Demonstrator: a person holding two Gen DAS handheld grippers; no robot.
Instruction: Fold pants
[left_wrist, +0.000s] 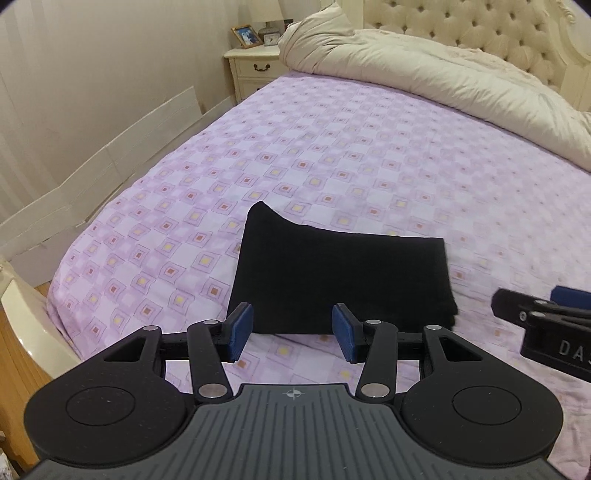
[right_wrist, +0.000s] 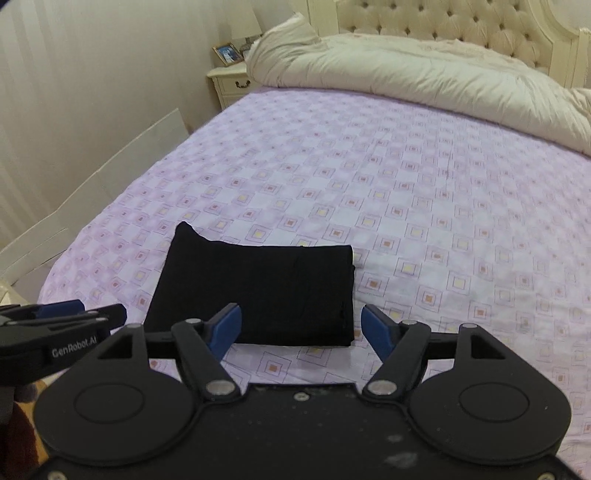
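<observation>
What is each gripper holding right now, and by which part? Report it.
Nothing is held. The left gripper and right gripper both stand open and empty above the bed; the folded black pants lie free.

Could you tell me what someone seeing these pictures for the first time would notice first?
The black pants, folded into a compact rectangle, stand out sharply against the lilac checked bedsheet near the bed's foot. Just before them hang the left gripper and right gripper, both open with nothing between their blue pads. At the far end, a cream duvet lies bunched against the tufted headboard.
</observation>
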